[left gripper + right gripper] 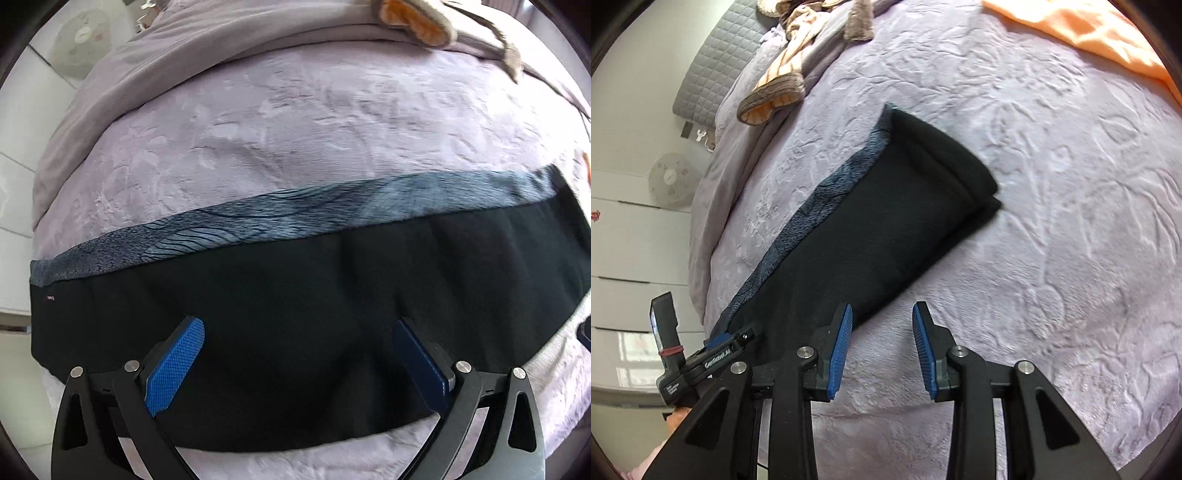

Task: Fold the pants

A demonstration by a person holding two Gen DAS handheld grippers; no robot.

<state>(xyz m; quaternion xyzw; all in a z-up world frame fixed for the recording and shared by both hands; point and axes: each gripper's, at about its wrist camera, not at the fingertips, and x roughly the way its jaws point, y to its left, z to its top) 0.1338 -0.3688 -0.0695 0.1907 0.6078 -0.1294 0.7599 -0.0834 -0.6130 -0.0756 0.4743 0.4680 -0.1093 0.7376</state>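
Black pants (pixel 295 295) lie flat on the lilac bed cover (pixel 295 122), folded lengthwise, with a strip of grey-blue fleecy lining (pixel 258 229) showing along the far edge. My left gripper (pixel 299 332) is open, its blue pads wide apart just above the black cloth. In the right wrist view the pants (pixel 879 206) stretch away from the lower left, their far end folded double. My right gripper (pixel 882 314) is open and empty over the bed cover (pixel 1052 221), its left pad (pixel 840 354) at the pants' near edge. The left gripper's body (pixel 716 354) shows at the lower left.
A brown-and-orange garment (pixel 779 92) lies near the head of the bed, also seen in the left wrist view (pixel 417 18). An orange cloth (pixel 1100 33) lies at the far right. A white fan (pixel 670 181), white drawers and a grey quilted headboard (pixel 716 70) stand beside the bed.
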